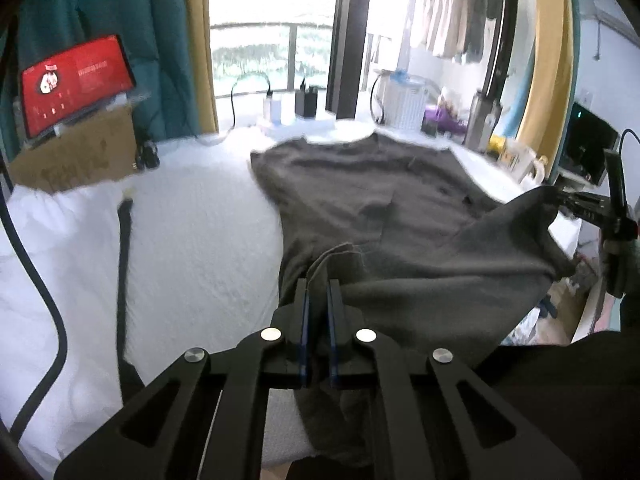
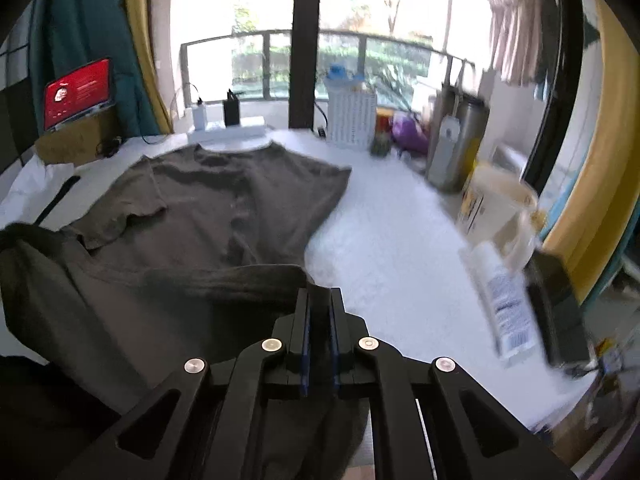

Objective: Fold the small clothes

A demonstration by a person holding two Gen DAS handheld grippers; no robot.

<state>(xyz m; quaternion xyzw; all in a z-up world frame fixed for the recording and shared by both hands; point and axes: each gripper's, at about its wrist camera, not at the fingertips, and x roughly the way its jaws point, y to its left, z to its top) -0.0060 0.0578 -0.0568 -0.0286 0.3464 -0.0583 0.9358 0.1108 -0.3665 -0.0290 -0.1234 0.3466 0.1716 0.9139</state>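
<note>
1. Left gripper (image 1: 318, 285) — clamped on the near hem of the grey T-shirt (image 1: 360, 184).
2. Shirt's long axis runs toward 12 o'clock across the white table (image 1: 192, 216), collar far.
3. Right gripper (image 2: 319, 294) — pinching the hem's other corner; both equally near.

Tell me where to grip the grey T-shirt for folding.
Grip the grey T-shirt at its near hem corners, from the near side: collar lies far, body flat. The left tool and right tool are pinching there.
</note>
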